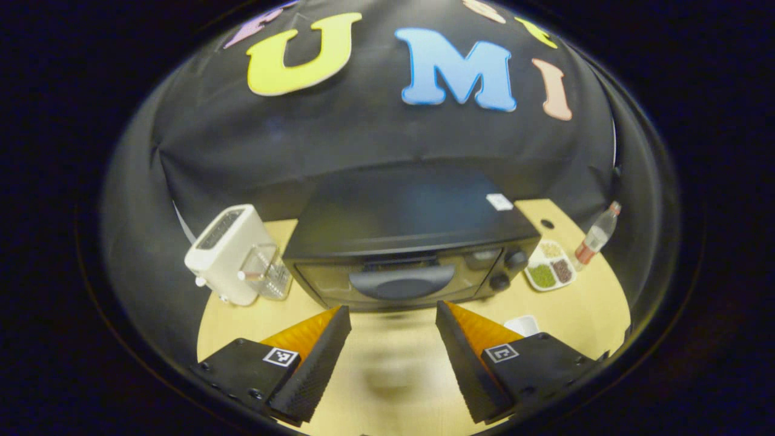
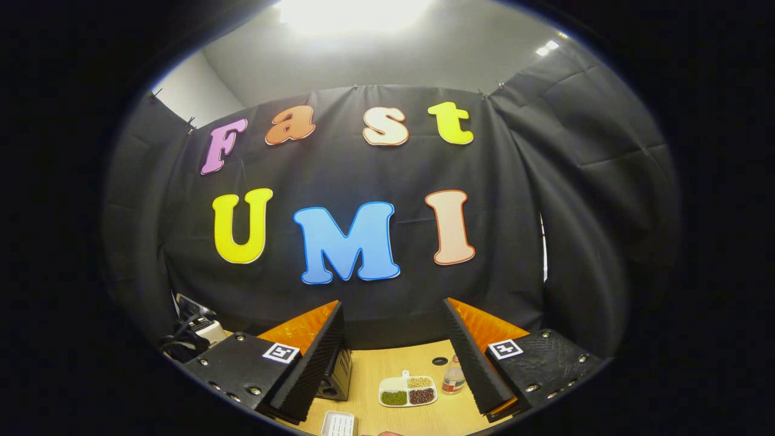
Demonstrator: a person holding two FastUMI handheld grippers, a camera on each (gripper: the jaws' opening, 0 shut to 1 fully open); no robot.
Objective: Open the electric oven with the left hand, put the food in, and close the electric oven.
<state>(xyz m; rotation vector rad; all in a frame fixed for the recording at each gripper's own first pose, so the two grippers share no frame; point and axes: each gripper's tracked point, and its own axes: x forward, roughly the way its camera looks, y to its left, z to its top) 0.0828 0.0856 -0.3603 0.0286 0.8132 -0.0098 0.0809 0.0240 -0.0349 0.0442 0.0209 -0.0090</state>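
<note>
Oven (image 1: pixel 405 242): one black electric oven sits shut at the middle of your wooden table (image 1: pixel 581 309), its door handle facing your left gripper (image 1: pixel 392 342), whose two fingers stand apart with nothing between them. Left of the oven you have one white toaster (image 1: pixel 225 254) and one clear container (image 1: pixel 266 271). To its right lie one three-part dish of beans (image 1: pixel 548 266), one bottle (image 1: pixel 596 236) and one small white dish (image 1: pixel 522 325). Your right gripper (image 2: pixel 396 357) is likewise spread wide and empty, raised above the table.

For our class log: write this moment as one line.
oven: door closed | left claw: open, facing handle | right claw: open, raised
</note>
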